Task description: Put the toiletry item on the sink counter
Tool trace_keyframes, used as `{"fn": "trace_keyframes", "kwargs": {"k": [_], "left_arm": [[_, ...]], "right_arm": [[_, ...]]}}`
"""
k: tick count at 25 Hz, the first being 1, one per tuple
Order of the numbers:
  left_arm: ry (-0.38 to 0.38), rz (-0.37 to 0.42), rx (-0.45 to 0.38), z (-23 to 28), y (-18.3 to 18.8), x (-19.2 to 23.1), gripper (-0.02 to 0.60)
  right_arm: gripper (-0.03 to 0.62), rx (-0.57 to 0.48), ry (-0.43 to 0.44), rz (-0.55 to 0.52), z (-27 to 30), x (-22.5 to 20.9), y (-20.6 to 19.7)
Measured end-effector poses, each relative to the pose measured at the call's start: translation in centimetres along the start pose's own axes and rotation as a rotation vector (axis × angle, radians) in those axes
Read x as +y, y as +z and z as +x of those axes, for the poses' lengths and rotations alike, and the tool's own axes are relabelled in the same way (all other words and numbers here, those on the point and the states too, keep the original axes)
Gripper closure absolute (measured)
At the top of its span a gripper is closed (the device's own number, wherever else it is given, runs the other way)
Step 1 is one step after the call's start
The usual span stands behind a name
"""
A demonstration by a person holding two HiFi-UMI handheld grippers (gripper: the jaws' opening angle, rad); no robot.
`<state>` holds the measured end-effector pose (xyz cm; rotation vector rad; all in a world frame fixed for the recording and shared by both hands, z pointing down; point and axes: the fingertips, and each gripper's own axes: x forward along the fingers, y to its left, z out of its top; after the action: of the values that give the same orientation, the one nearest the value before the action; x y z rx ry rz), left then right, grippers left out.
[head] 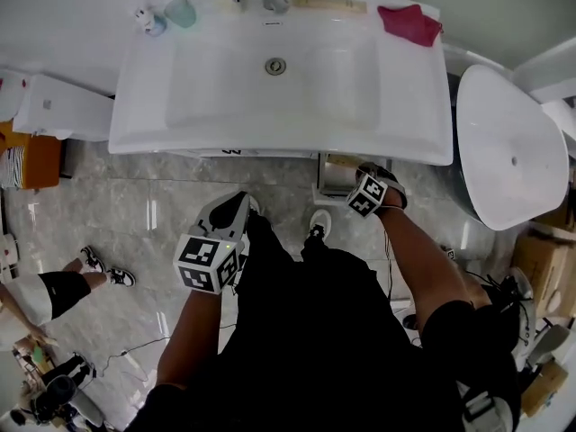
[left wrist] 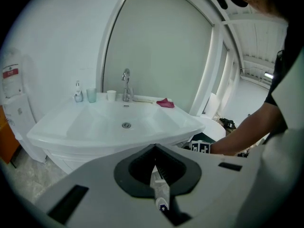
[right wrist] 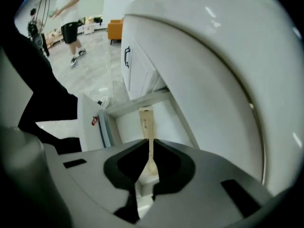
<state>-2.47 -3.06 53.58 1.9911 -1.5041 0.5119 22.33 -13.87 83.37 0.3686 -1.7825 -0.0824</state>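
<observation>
Far left on the table [head: 135, 79]: a cup [head: 180, 12] and a small bottle [head: 148, 21]. Nearer, short of the sink [head: 270, 142] and its front edge, grips a white tube [left wrist: 160, 191] in the left claw [left wrist: 154, 151], shut on the far end, cap toward the camera. Probably light, soft, squashy; best pinched near the stiff end, not the belly. Further right, under the sink rim, clamps a thin beige packet [right wrist: 146, 122] in the right claw [right wrist: 150, 144], closed on it partway along. Likely floppy and slick; best held flat. Far right: a red cloth [head: 409, 23], with bare table beside it for setting down.
</observation>
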Motion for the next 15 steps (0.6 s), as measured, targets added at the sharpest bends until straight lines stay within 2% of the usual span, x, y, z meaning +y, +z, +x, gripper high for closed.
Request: {"fn": "trace_keyframes", "kwargs": {"k": [6,11,15], "left_arm": [[-0.026,0.034,-0.059,1.0,3.5,-0.3,0.577],[-0.056,0.064,-0.090,1.6,5.7,-0.4,0.577],[-0.087,0.084,-0.099,1.7,7.5,0.3,0.577]], "right_arm": [[0.572,-0.214,0.051,0.315,-9.2,-1.8,3.3],[0.574,-0.487,0.085,0.589,-18.0,-4.0,7.3],[0.574,-0.650,0.079,0.722,-24.2,-5.6,11.1]]}}
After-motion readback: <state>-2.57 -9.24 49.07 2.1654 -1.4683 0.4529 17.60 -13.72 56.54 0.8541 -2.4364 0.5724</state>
